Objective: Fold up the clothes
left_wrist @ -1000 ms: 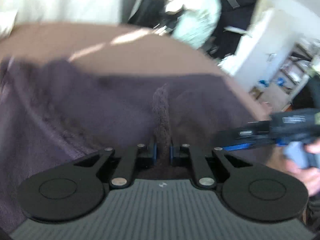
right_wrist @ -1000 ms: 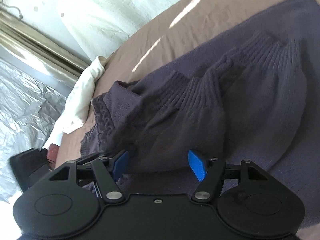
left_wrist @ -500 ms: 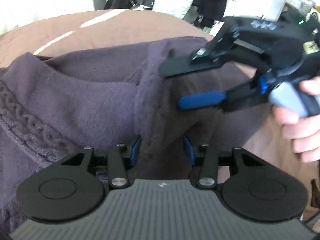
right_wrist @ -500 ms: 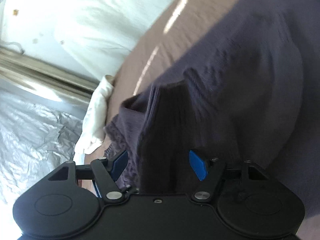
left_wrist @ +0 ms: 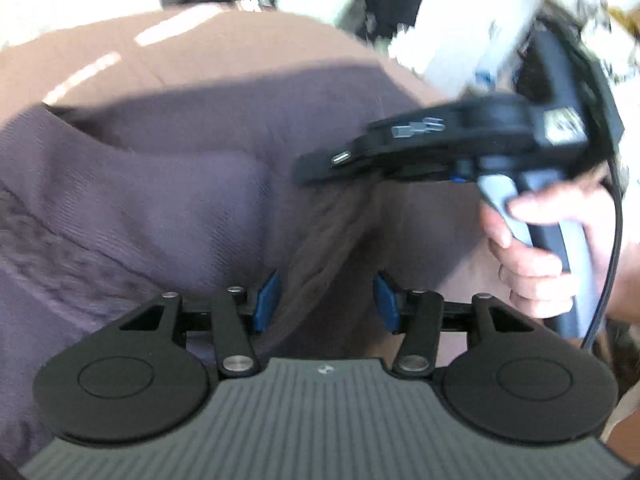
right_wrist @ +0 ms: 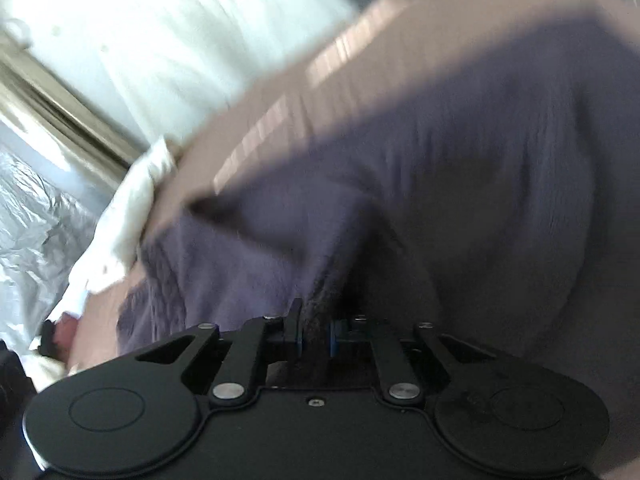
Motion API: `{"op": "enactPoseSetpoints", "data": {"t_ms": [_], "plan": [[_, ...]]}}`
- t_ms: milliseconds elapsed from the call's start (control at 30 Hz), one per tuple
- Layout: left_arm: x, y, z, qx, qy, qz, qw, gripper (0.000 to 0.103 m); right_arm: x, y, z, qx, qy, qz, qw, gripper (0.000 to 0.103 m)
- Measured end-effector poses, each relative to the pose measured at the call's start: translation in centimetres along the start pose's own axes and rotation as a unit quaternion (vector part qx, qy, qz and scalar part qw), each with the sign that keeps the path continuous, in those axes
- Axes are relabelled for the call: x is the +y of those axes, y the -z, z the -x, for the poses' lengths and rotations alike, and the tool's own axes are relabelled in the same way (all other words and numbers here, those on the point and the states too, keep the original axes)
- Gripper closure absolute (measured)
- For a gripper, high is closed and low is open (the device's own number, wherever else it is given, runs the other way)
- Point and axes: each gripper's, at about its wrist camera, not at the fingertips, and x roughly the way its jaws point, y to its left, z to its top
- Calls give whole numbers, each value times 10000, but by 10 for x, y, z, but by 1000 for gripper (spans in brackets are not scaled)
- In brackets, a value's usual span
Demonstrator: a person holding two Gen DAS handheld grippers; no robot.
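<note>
Here the purple sweater (left_wrist: 168, 200) is spread on a tan bed (left_wrist: 224, 48). A raised fold of it is pinched between the closing jaws of the right gripper (right_wrist: 316, 338). The left gripper (left_wrist: 326, 300) is seen opening, the same fold lying loose between its blue pads (left_wrist: 266, 300). The right hand (left_wrist: 532, 264) is wrapped round its handle.

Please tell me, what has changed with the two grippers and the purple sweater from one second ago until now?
The left gripper was pinched on a ridge of the purple sweater; its jaws are now opening, the fold loose between them. The right gripper was open; its jaws are now closing on a fold of the sweater. Seen from the left wrist, it has moved in over the sweater. The sweater stays on the brown bed cover.
</note>
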Motion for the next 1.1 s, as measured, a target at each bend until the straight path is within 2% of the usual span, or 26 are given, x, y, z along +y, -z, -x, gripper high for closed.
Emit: {"op": "enactPoseSetpoints", "data": {"t_ms": [100,200,267,333,367,433,467,533,600,667,733,800,967,1100], "plan": [[28,-6,44,-678,155,718,9950,53,34,-23,37,-915,-118,956,9911,91],[70,3,79,-1246,200,1783,9759,52,64,-45,82,-1726,-479,1536,9718,91],[99,7,89,-1276,27,2297,9649,52,62,-41,109,-2015,-474,1580,9655,92],[110,13,89,-1081,-242,2514,9615,52,42,-29,112,-1894,147,1305,9731,92],[113,13,86,-931,-356,2561,9615,52,29,-18,103,-1747,687,1293,9737,92],[113,12,77,-603,-606,2562,9628,52,-1,7,79,-1331,1796,1254,9666,92],[113,13,73,-454,-733,2536,9635,52,-17,18,68,-1052,2128,1095,9652,92],[114,17,68,-208,-1056,2494,9624,52,-53,33,63,-609,2239,459,9716,92],[115,19,71,-89,-1362,2437,9602,52,-70,31,63,-450,2193,50,9746,92],[115,20,78,-158,-1729,2387,9554,51,-68,20,68,-554,2091,-80,9763,92],[115,18,69,-258,-1987,2409,9496,47,-56,12,76,-665,1991,107,9777,91],[124,14,67,-310,-2086,2604,9422,46,-54,10,76,-535,2184,125,9743,78],[159,24,78,-370,-2179,3192,9215,46,-75,18,65,-165,2703,-266,9623,75],[187,25,83,-676,-2172,3581,9056,46,-67,14,70,-425,2971,180,9537,63]]}}
